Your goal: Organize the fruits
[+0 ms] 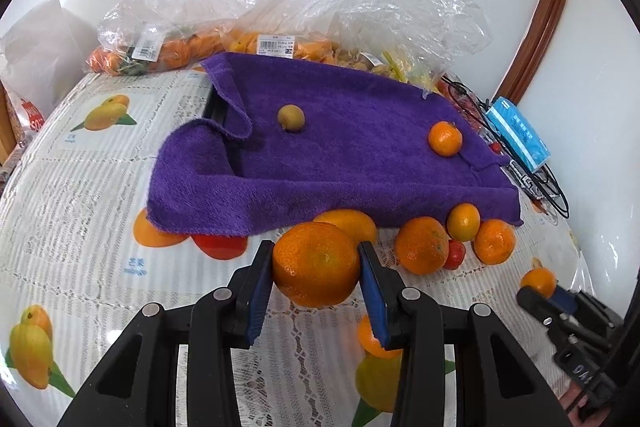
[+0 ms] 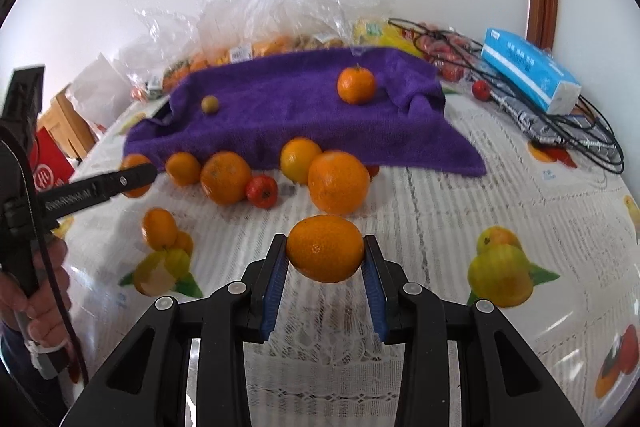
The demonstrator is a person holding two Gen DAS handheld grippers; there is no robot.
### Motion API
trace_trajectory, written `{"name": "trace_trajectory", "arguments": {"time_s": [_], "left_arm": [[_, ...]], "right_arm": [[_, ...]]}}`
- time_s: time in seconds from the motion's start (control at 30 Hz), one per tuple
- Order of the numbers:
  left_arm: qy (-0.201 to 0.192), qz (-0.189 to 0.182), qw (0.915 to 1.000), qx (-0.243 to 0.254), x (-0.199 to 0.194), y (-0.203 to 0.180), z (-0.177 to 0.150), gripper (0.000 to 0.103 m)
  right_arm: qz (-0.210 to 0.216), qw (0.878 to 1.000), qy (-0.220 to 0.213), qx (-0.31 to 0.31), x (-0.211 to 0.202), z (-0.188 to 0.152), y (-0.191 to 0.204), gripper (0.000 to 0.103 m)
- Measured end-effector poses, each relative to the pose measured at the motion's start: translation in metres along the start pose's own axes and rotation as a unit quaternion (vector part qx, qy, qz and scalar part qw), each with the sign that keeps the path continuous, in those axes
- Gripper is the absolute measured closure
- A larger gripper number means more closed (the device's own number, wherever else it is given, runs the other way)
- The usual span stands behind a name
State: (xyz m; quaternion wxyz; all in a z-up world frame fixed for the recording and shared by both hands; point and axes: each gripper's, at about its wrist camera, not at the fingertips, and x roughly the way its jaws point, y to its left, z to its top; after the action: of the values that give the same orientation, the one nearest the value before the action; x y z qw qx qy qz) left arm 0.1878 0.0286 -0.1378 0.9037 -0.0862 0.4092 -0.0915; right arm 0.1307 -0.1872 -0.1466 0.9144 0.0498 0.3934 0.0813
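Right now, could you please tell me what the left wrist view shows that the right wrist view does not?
Only the left wrist view shows the left claw shut on a large orange. Only the right wrist view shows the right claw shut on a smaller orange, and a hand. Both show the purple towel carrying one orange.
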Motion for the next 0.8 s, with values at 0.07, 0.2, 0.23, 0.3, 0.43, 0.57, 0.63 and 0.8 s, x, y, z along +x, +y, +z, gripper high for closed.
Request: {"name": "trace_trajectory", "arguments": {"time_s": [0.07,0.2,0.23,0.3,0.43,0.57,0.63,0.8], "left_arm": [[-0.003,0.003,1.0000,-0.002,-0.005,0.002,0.005,0.064],[-0.011,0.002,0.9999,-0.008,-0.012,0.004,0.016,0.064],[-0.013,0.003,0.9999,-0.010,-0.014,0.004,0.020,0.064],[-0.017,0.003,0.9998,-0.010,-0.015,0.004,0.028,0.064],[-0.027,0.013,0.9995,-0.007,-0.016,0.001,0.044,0.064],[-0.035,0.017,0.9992,-0.014,-0.011,0.001,0.059,0.064],[-0.041,0.021,0.9988,-0.016,-0.009,0.000,0.066,0.064],[-0.050,0.019,0.9984,-0.015,0.003,-0.006,0.084,0.064]], "right_arm": [[0.004,1.000,-0.014,-0.002,-0.007,0.008,0.001,0.066],[0.004,0.999,-0.037,-0.008,-0.014,0.027,0.001,0.066],[0.005,0.999,-0.041,-0.007,-0.014,0.033,0.001,0.066],[0.009,0.999,-0.050,-0.001,-0.013,0.047,0.000,0.066],[0.006,0.997,-0.072,-0.004,-0.010,0.071,0.001,0.066],[0.009,0.996,-0.088,-0.006,-0.001,0.095,0.002,0.066],[0.014,0.995,-0.094,-0.006,0.003,0.105,0.003,0.066],[0.015,0.995,-0.102,-0.017,0.016,0.121,0.006,0.066]]}}
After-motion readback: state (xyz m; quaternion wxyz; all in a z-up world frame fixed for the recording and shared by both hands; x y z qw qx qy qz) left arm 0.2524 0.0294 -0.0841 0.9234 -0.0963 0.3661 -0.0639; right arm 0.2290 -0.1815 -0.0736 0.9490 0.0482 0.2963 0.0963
